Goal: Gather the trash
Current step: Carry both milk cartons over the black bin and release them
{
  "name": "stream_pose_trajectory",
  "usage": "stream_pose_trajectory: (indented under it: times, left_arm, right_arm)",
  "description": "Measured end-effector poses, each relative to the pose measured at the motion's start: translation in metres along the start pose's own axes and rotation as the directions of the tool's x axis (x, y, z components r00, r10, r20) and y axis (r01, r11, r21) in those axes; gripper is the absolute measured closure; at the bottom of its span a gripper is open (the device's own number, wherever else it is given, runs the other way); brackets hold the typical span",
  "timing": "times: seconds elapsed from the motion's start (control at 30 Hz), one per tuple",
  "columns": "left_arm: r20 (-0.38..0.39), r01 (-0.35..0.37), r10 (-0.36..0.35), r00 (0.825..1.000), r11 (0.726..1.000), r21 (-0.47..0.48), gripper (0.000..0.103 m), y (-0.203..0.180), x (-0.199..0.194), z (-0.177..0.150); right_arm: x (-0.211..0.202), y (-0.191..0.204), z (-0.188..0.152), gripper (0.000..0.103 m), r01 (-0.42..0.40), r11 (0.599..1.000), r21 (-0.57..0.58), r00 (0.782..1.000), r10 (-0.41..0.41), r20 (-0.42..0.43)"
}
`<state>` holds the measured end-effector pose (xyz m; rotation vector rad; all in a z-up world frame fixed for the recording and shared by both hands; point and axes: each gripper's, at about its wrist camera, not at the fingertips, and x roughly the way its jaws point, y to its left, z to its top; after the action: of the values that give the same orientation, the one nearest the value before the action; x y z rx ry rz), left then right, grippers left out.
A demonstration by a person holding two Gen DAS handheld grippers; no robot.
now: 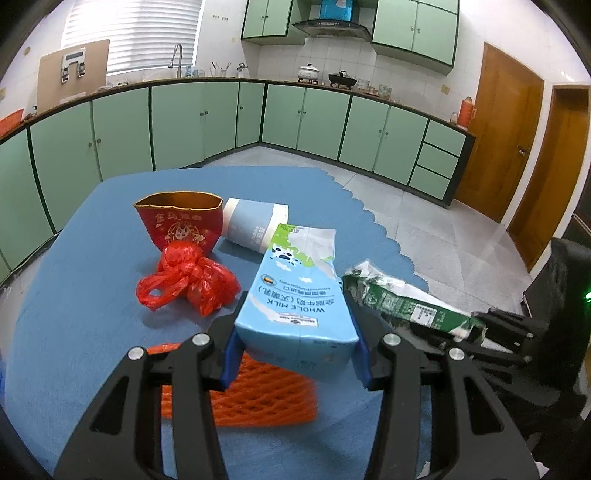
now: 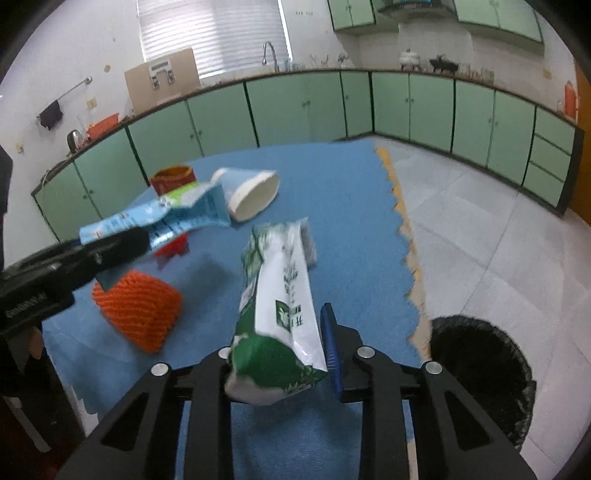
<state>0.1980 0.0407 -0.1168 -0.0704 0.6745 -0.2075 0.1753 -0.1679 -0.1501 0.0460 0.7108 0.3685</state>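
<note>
While left gripper [image 1: 295, 354] clamps blue milk carton [image 1: 299, 295], right gripper [image 2: 280, 354] clamps crumpled green carton [image 2: 280, 314]

Daylight came through the blinds [image 1: 133, 33] behind the sink, soft and even, and left only faint shadows on my blue mat [image 1: 92, 295]. Both fisheye views bowed the cabinets [image 2: 295, 107] and darkened at the corners. The orange netting [image 2: 138, 310] was smeared by blur.

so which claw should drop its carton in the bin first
Right. The right claw, holding the green-and-white crumpled carton, is beside the black-lined round bin on the floor. The left claw, holding the blue whole-milk carton, is farther away.
</note>
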Motion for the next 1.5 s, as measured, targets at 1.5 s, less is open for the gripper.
stream_pose_trajectory:
  times: [1.5]
  left_arm:
    - [-0.025,0.269,-0.269,0.963,0.948,0.17,0.058,-0.154,0.038,0.014]
  right_arm:
    - [-0.107,-0.142,-0.018,0.086,0.229,0.934,0.273,0.962,-0.261,0.085]
